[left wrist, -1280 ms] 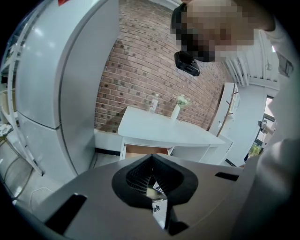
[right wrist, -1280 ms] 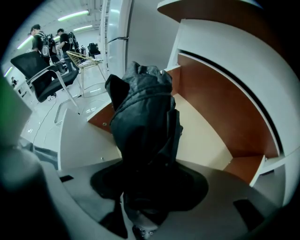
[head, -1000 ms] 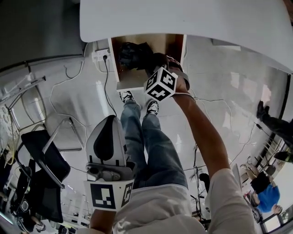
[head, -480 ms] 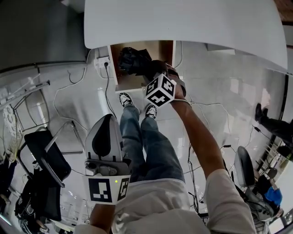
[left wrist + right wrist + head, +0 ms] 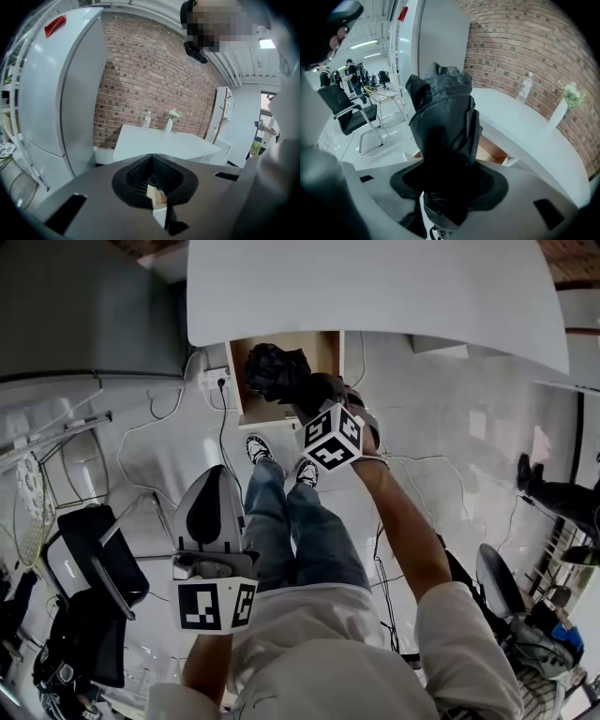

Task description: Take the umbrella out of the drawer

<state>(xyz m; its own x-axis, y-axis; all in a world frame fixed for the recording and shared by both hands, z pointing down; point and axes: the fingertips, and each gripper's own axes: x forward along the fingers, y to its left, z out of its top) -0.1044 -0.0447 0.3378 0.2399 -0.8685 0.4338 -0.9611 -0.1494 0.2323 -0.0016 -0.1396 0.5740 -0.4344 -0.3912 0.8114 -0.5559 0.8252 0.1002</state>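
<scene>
Pinching the black folded umbrella in the right gripper, jaws set wide around the bunched fabric and pressed against it. Holding it over the open wooden drawer, at 11 o'clock from the marker cube in the head view, just under the near edge of the white table. With the left gripper at 7 o'clock from the right one, well apart, jaws pressed together on nothing. Facing a brick wall at 12 o'clock in the left gripper view
</scene>
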